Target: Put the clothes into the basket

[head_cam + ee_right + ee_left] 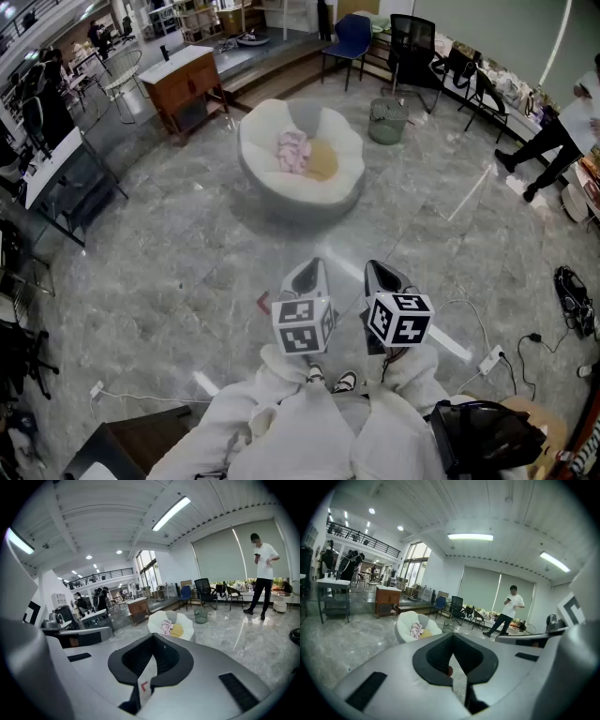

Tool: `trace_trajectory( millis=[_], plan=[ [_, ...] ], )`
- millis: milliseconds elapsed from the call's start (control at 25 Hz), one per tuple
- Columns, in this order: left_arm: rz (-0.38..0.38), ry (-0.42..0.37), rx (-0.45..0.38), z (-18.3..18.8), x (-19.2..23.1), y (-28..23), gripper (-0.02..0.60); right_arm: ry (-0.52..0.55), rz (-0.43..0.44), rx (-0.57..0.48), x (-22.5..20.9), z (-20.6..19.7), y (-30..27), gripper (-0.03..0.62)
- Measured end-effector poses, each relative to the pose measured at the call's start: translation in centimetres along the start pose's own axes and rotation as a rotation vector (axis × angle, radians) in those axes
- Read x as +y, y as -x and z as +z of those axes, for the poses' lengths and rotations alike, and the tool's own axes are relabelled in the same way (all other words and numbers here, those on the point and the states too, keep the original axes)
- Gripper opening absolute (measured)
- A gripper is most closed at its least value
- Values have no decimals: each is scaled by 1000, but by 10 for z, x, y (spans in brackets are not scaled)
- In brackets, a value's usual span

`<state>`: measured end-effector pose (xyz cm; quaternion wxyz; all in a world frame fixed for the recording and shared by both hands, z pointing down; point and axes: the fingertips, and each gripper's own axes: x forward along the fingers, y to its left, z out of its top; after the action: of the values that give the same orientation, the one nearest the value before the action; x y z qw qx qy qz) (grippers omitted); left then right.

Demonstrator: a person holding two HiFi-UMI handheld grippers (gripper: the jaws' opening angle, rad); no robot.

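A pink garment (pixel 293 150) and a yellow one (pixel 322 161) lie in a white round lounge seat (pixel 258 164) on the marble floor, well ahead of me. A grey-green mesh basket (pixel 387 120) stands just behind and right of the seat. The left gripper (pixel 314 264) and right gripper (pixel 376 266) are held side by side low in the head view, far short of the seat, both pointing toward it. Both are shut with nothing between the jaws. The left gripper view shows the pink garment (pixel 416 630); the right gripper view shows the clothes (pixel 167 626) and the basket (pixel 201 616).
A wooden cabinet (pixel 183 86) stands at the back left; a blue chair (pixel 349 39) and a black chair (pixel 410 42) stand behind the basket. A person (pixel 553 131) stands at the far right. Cables and a power strip (pixel 492 359) lie at the right; a red tape mark (pixel 263 303) is by my feet.
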<state>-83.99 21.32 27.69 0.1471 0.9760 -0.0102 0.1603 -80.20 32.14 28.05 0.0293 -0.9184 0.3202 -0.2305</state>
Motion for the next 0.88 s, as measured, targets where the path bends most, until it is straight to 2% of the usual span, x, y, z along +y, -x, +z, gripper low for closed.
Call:
trace_trajectory(
  millis=[440, 600, 880],
  plan=[
    [-15, -4, 12, 1, 5, -16, -3, 6, 2, 11, 0, 2, -14, 23],
    [-32, -15, 8, 10, 8, -27, -3, -33, 9, 4, 0, 8, -26, 23],
    [-59, -25, 23, 14, 10, -53, -3, -36, -23, -9, -11, 15, -40, 23]
  ],
)
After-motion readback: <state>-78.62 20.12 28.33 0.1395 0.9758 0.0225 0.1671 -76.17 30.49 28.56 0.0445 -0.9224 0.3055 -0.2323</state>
